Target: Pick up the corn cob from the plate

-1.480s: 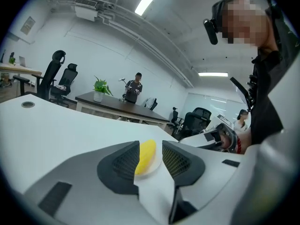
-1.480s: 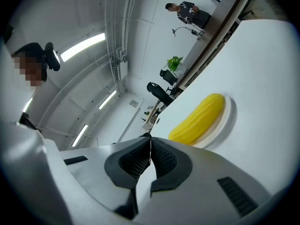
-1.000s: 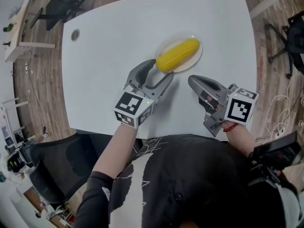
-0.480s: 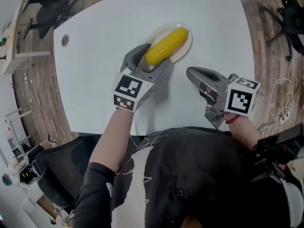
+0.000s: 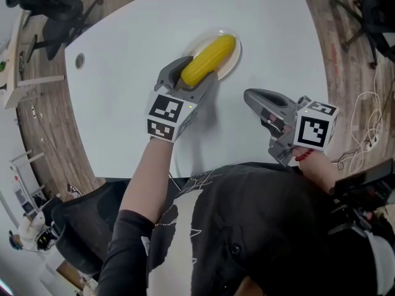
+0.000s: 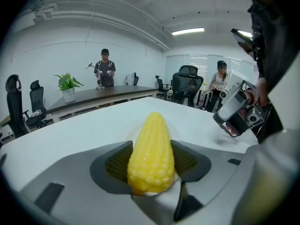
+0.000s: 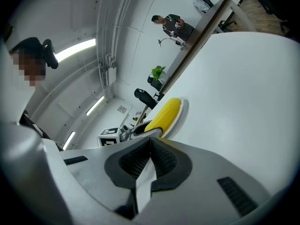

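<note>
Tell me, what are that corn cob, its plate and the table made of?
The corn cob: likely plastic or rubber, uniformly yellow, slightly glossy moulded kernels. The plate: white and smooth, ceramic or plastic, can't tell. The table: smooth matte white top, probably laminate.

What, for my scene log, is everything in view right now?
corn cob: one, yellow, lying on the plate
plate: one, white, far middle of the table
table: one, white, fills the head view
office chairs: at least two, black, on the floor beyond the table
potted plant: one, green, on a dark counter behind
people: two, colours unclear, standing far behind
left gripper: one, grey, jaws closing around the corn cob
right gripper: one, grey, jaws together, empty, over the table's near side
</note>
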Demonstrator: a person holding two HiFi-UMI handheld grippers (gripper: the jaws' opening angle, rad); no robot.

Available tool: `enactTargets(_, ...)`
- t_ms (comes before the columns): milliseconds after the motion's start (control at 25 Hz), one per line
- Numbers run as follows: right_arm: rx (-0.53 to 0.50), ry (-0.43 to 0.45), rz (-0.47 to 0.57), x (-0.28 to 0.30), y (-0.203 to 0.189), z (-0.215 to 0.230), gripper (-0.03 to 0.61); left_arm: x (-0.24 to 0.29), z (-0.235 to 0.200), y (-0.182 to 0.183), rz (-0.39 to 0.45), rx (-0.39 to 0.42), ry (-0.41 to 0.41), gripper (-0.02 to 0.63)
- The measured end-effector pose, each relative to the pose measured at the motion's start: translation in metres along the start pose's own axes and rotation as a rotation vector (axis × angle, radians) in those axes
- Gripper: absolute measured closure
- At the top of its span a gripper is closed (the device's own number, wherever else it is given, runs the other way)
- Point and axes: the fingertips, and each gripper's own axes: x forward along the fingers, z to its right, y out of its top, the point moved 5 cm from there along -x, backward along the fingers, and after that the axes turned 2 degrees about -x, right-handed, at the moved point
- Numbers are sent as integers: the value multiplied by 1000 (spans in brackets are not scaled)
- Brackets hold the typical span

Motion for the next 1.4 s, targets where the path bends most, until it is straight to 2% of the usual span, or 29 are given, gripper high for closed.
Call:
enactTargets(400,-6,0,13,-6,3,-5,561,0,-4,1,-9,-23,-21,357)
enactTargets(680,-30,-3,35,-28,4,-11,561,3,4,1,-50,-12,-25,357)
enactTargets(880,-39,-17,56,-35,5,-19,561,1,0,-1,-41,-27,-25,357)
enactTargets(1000,-53,-29,54,-39,3,-22,560,0,0,-1,-43,-40,1,359)
enactTargets(1200,-71,-36,59,-56,-3,-28,560,-3,11,2,-55,-104,53,360)
enactTargets(1400,-92,-51,75,-72,-8,-34,561,-15,15,16,-19,-73,104,362)
